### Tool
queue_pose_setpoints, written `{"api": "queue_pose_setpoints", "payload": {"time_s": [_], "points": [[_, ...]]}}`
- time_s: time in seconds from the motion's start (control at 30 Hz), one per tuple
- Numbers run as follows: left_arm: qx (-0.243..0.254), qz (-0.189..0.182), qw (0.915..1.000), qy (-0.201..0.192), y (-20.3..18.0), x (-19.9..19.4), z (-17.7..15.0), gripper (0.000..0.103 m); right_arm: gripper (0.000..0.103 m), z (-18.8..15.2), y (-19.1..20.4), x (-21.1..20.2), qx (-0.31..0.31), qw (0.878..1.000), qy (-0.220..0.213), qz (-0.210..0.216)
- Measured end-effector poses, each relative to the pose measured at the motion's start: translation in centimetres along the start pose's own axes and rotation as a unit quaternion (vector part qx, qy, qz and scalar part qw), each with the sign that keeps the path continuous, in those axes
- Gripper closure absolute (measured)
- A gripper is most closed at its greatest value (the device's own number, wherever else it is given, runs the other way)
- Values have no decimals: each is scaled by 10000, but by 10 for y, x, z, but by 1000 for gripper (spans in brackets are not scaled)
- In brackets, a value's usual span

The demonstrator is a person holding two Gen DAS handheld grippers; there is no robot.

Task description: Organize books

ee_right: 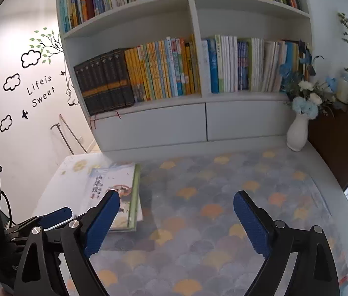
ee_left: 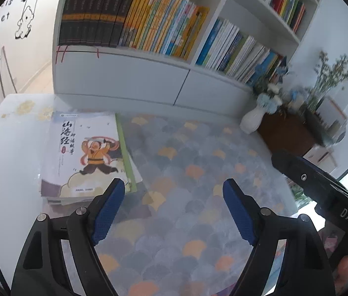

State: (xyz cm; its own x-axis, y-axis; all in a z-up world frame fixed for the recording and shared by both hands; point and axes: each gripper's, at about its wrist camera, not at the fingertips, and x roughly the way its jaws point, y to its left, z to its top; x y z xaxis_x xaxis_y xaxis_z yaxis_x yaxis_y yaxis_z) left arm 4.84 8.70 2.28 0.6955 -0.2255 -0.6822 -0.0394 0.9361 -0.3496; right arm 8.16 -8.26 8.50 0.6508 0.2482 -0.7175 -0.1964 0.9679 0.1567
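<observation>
- Left wrist view: the left tongs (ee_left: 174, 192) hang spread wide over the tabletop (ee_left: 198, 162), nothing between their blue pads (ee_left: 107, 212).
- A small stack of books (ee_left: 85, 155) lies flat on the tabletop's left part, its near corner just beside the left pad; the top cover shows a cartoon figure in orange, and a green-edged book (ee_left: 124, 148) peeks out along the stack's right side.
- Behind the tabletop stands a white bookshelf (ee_left: 129, 74), with a row of dark volumes (ee_left: 95, 12) at left, yellow and coloured spines beside them, and more upright books in the next compartment.
- A white vase (ee_left: 253, 119) of pale blue and white flowers stands at the far right of the tabletop, next to a dark brown box (ee_left: 287, 133).
- Right wrist view: the right tongs (ee_right: 176, 203) are likewise spread and hold nothing, hovering over the patterned tabletop cover (ee_right: 223, 197).
- From here the book stack sits ahead and left of the right tongs, partly behind the left pad (ee_right: 100, 222); the left tongs' blue tip shows at the lower left edge.
- Wall decals (ee_right: 40, 91) read "Life is Sweet".
</observation>
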Motion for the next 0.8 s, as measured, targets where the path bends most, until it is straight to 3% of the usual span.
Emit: {"api": "queue_pose_setpoints", "payload": {"time_s": [0.17, 0.23, 0.33, 0.53, 0.8], "points": [[99, 96, 9998, 140, -7, 9, -7, 22, 11, -13, -8, 16, 290, 9986, 447, 43], [-2, 147, 9997, 218, -4, 12, -9, 22, 11, -15, -10, 19, 291, 9980, 530, -193], [-46, 227, 9994, 268, -1, 15, -8, 22, 11, -19, -12, 22, 276, 9970, 603, -410], [194, 364, 9987, 286, -8, 18, 0, 22, 11, -18, -21, 28, 404, 9961, 682, -390], [256, 258, 9987, 349, -14, 25, 10, 22, 11, -17, -26, 26, 480, 9956, 679, -442]]}}
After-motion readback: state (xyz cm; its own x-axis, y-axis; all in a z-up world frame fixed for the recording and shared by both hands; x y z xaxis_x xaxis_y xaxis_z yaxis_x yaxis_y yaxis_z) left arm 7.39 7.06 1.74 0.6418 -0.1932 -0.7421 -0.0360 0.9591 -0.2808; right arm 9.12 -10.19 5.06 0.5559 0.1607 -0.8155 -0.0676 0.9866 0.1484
